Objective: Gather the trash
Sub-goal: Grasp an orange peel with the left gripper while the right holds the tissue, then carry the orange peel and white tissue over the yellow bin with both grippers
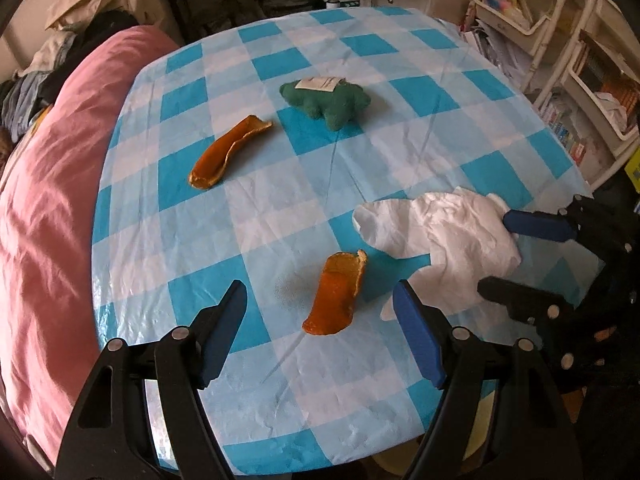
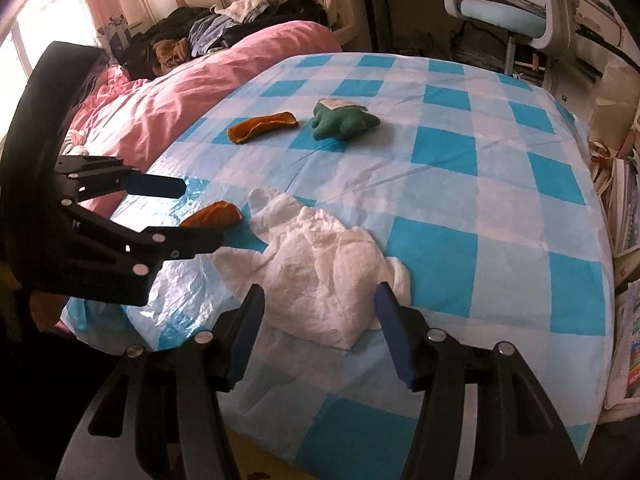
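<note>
- The left tool hangs over the near edge of the table with its jaws wide and nothing gripped; the near peel lies on the checked cloth between its fingers, touching neither.
- The right tool is half open. The crumpled tissue lies on the table between its fingers; the pads are not pressing on it.
- The tissue lies just right of the near peel, apart from it.
- The far peel lies further in, toward the left edge.
- A green toy with a white tag sits near the far peel, to its right.
- A pink quilt bulges beside the table's left edge.
</note>
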Demonstrator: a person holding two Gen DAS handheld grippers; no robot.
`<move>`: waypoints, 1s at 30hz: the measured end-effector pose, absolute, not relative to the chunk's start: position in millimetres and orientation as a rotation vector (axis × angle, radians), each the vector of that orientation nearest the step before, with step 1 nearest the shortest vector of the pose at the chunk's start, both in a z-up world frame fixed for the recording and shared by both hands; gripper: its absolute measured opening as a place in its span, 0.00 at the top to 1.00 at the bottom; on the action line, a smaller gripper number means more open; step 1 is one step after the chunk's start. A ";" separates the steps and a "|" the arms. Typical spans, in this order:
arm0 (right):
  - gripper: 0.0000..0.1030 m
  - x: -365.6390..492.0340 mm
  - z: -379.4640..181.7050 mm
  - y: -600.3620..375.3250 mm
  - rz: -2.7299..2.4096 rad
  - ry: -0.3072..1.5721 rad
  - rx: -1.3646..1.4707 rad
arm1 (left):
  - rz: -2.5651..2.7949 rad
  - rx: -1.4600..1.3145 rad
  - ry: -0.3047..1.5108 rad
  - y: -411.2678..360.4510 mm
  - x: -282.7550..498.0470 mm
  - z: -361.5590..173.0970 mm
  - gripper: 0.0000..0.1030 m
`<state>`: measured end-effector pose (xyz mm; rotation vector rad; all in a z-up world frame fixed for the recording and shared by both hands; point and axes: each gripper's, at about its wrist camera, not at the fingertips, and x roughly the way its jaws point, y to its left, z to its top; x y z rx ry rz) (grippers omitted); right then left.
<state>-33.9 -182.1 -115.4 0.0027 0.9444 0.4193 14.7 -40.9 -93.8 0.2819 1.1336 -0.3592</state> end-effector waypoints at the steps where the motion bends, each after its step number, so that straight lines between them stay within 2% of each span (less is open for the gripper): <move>1: 0.46 -34.3 -115.4 -180.6 0.417 0.940 -0.008 | -0.358 0.280 1.140 -41.2 15.8 -95.5 0.30; 4: 0.46 -35.3 -116.6 -178.0 0.412 0.931 -0.028 | -0.345 0.287 1.152 -43.2 17.2 -100.3 0.31; 7: 0.46 -37.3 -117.7 -173.9 0.404 0.920 -0.069 | -0.336 0.269 1.169 -42.8 20.3 -104.2 0.44; 10: 0.48 -39.2 -119.2 -169.7 0.392 0.907 -0.116 | -0.325 0.249 1.161 -40.0 22.2 -101.7 0.66; 11: 0.54 -39.5 -119.3 -168.5 0.389 0.901 -0.130 | -0.321 0.240 1.162 -38.7 23.4 -101.3 0.78; 12: 0.63 -39.1 -119.1 -168.6 0.393 0.899 -0.128 | -0.318 0.224 1.166 -36.0 24.9 -100.8 0.81; 13: 0.67 -38.2 -118.9 -169.6 0.393 0.899 -0.120 | -0.320 0.199 1.171 -32.9 26.2 -99.9 0.81; 15: 0.83 -37.4 -118.8 -170.9 0.394 0.902 -0.108 | -0.304 0.186 1.166 -29.5 26.8 -97.8 0.81; 18: 0.92 -37.2 -117.3 -173.9 0.408 0.911 -0.068 | -0.279 0.170 1.147 -24.8 25.1 -92.6 0.82; 30: 0.93 -70.9 -85.9 -186.0 0.402 0.776 0.012 | -0.261 0.043 0.962 -24.7 -26.3 -53.5 0.81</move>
